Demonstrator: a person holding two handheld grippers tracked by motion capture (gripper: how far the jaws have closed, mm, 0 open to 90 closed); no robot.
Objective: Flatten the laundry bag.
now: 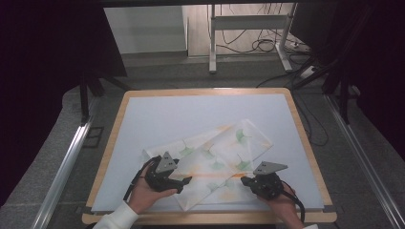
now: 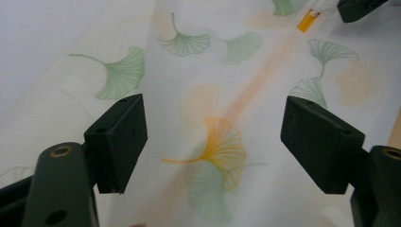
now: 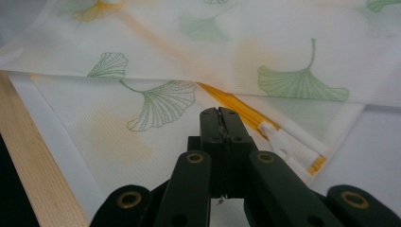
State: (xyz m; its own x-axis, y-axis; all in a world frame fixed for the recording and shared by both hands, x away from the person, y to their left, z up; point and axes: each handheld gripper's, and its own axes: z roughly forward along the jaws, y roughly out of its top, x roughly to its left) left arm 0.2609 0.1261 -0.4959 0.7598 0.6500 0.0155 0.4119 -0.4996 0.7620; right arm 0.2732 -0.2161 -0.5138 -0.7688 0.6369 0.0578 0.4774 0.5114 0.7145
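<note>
One leaf-printed cloth (image 1: 215, 162) lies near the surface's (image 1: 157, 109) front edge; two tongs (left tongs (image 2: 213, 142) spread, right tongs (image 3: 220, 124) pressed together, empty) over it.

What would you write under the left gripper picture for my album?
Open left gripper poised over a white cloth printed with green and orange ginkgo leaves.

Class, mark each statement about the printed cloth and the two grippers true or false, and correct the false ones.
1. The cloth bears a ginkgo-leaf print. True.
2. The left gripper has its jaws closed. False: they stand wide apart over the cloth.
3. The right gripper has its jaws pressed together. True.
4. The cloth lies spread out flat in one layer. False: it is folded, with layers overlapping.
5. The table has a wooden rim. True.
</note>
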